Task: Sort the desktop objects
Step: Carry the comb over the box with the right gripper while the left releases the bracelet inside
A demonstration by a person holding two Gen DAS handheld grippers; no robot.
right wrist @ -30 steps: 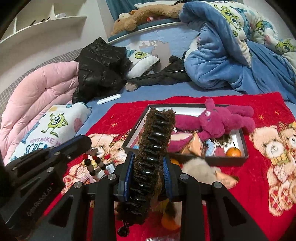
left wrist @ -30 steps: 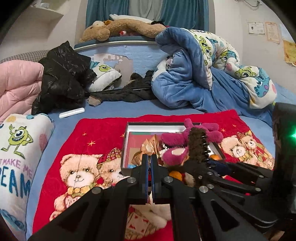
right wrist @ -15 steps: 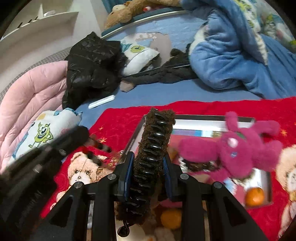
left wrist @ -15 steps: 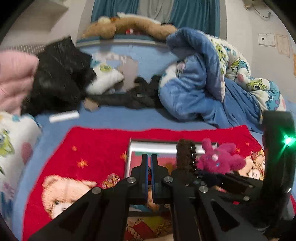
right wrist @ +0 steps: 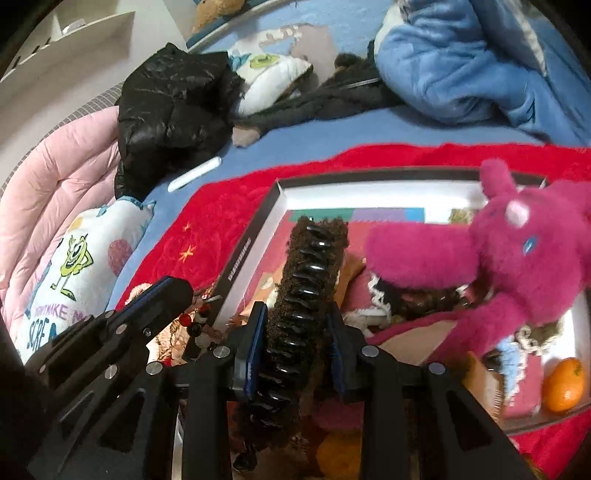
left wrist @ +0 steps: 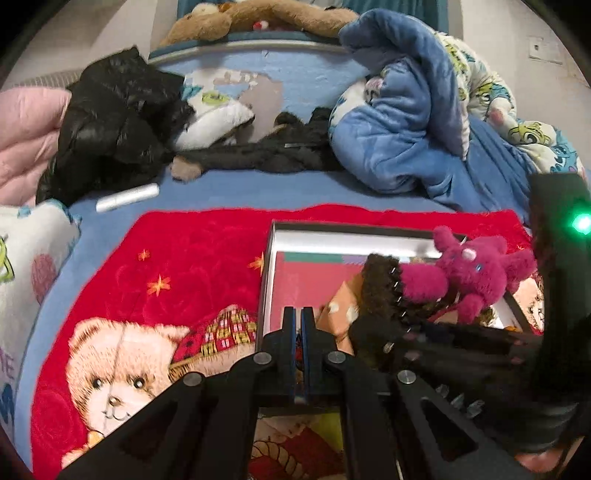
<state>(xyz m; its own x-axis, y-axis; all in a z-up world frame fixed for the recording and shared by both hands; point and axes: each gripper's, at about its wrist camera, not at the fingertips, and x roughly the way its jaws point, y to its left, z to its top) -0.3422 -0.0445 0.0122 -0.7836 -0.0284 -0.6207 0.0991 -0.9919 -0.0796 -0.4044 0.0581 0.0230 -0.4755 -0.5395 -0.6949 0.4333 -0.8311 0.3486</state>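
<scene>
Pinching a fuzzy brown hair clip with black teeth (right wrist: 306, 295) over the black-rimmed shallow box (right wrist: 255, 236), the right claw (right wrist: 295, 354) shows an orange (right wrist: 563, 384) there; the left claw (left wrist: 298, 332), pressed together, hides it behind a magenta plush toy (left wrist: 476, 273).

Bed: blue sheet (left wrist: 229, 192), blue headboard (left wrist: 295, 70) with peeling patches.
Wall: pale, with a paper (left wrist: 546, 50) on the right.
Shelf: white (right wrist: 70, 55), upper left.
Curtain: teal (left wrist: 399, 14), behind the headboard.
</scene>
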